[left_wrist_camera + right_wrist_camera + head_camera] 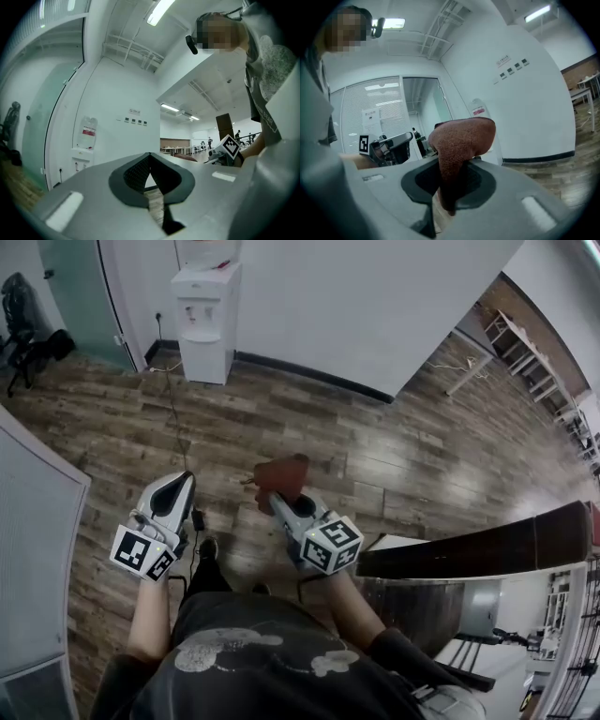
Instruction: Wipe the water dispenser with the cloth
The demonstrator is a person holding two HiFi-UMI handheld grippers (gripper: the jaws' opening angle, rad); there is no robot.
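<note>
Rust-brown terry cloth is clamped in my right gripper. The jaws are pinched tight on the lower part of it, and the rest bunches up above the tips in a floppy lump. In the head view it sticks out past the front of that gripper, over the wood-plank floor.

My left gripper is closed too, tips meeting with nothing between them. There's just a small triangular gap lower down where the wall and floor peek through. I've got both held out in front of me, the left one apart from the one with the cloth, not touching.

The water dispenser is the white one standing against the white wall across the room, well away from both grippers. The left gripper view shows the bottle on top of it, with a red label. In the right gripper view the cloth covers most of the dispenser and only the bottle's upper part pokes out beside the lump.

A thin cable runs along the floor from near the dispenser toward my feet. A dark table edge sits just off to my right.
</note>
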